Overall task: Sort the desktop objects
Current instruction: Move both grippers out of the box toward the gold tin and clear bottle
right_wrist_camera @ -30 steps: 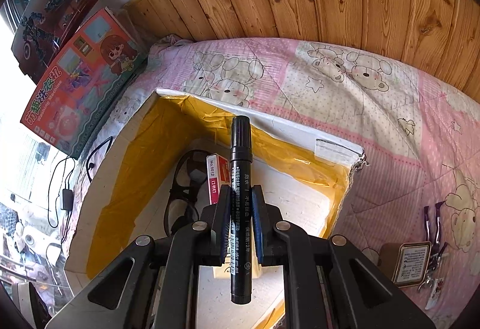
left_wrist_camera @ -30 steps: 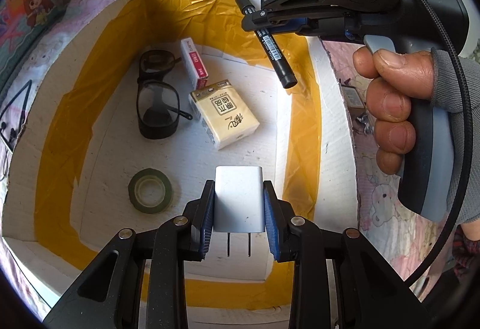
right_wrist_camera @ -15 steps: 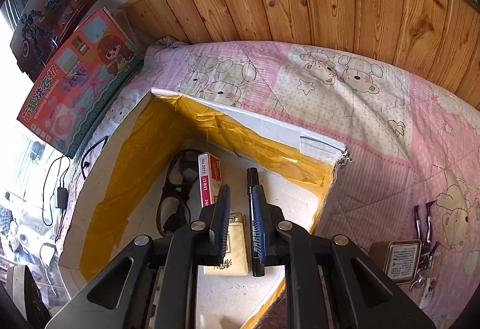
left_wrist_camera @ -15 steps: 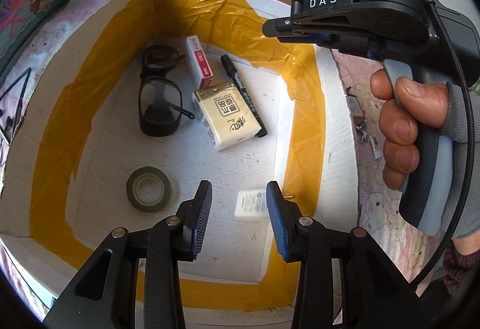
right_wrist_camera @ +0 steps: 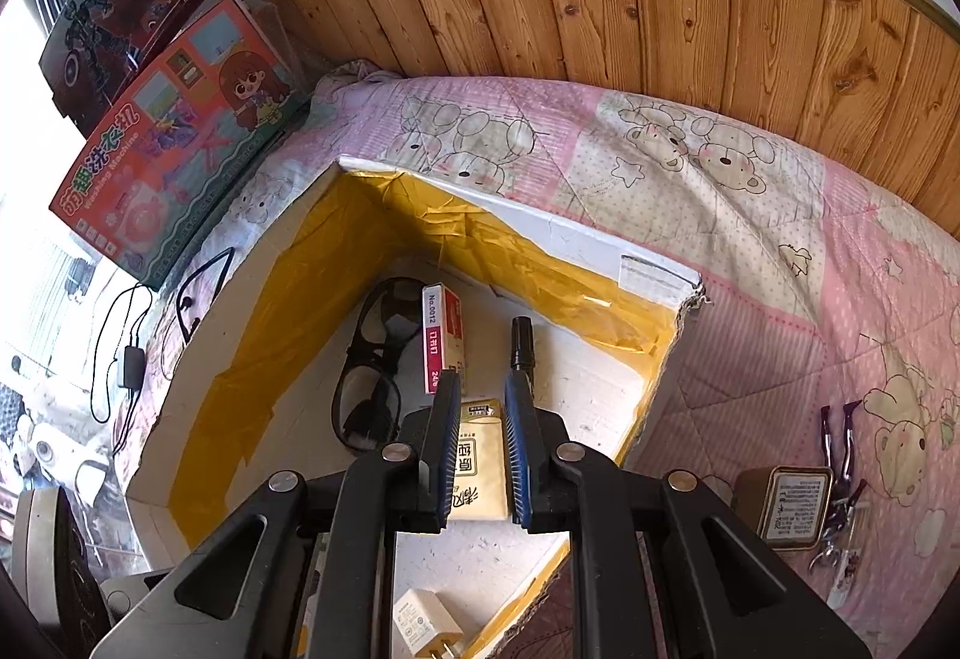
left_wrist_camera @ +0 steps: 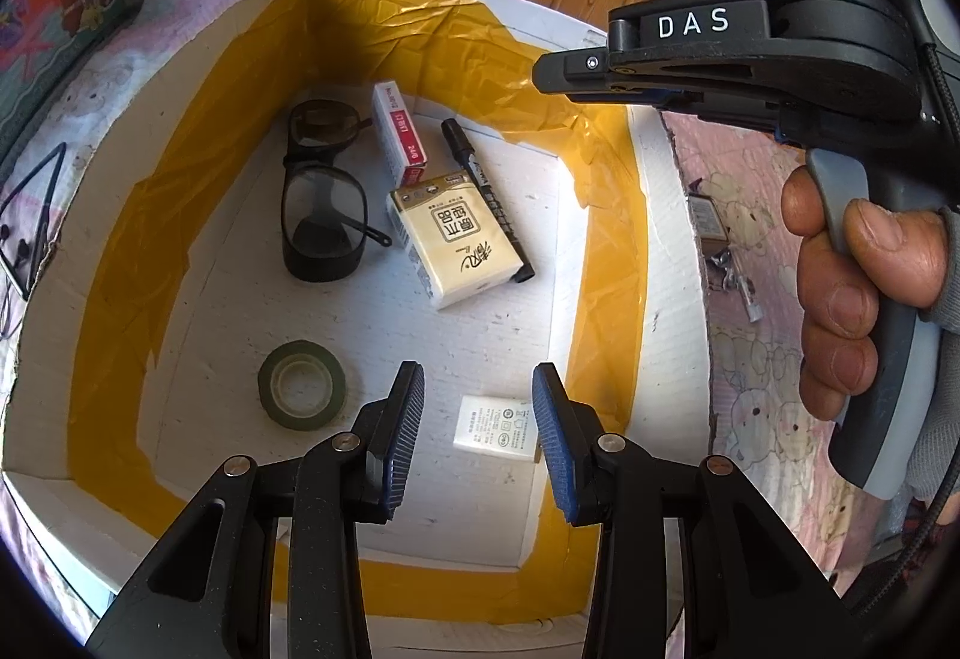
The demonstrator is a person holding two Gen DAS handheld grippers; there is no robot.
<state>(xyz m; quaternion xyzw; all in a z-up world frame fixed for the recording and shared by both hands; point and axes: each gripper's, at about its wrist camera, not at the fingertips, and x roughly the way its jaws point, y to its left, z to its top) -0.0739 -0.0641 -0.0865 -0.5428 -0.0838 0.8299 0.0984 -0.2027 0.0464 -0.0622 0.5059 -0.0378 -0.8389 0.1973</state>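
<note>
Now resting flat on the box (left_wrist_camera: pixel 606 203) floor beside the tissue pack (left_wrist_camera: pixel 456 239): marker (left_wrist_camera: pixel 487 203) and charger (left_wrist_camera: pixel 495 430), released for sorting. Left tool (left_wrist_camera: pixel 477 440) spread wide and empty above the charger; right tool (right_wrist_camera: pixel 483 455) parted, empty, above the marker.

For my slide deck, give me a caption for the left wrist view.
Open left hand-held gripper above box holding charger, tape roll, glasses, marker.

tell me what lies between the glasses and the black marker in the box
In the left wrist view, a red-and-white staple box and a yellow tissue pack lie between the glasses and the marker.
</note>
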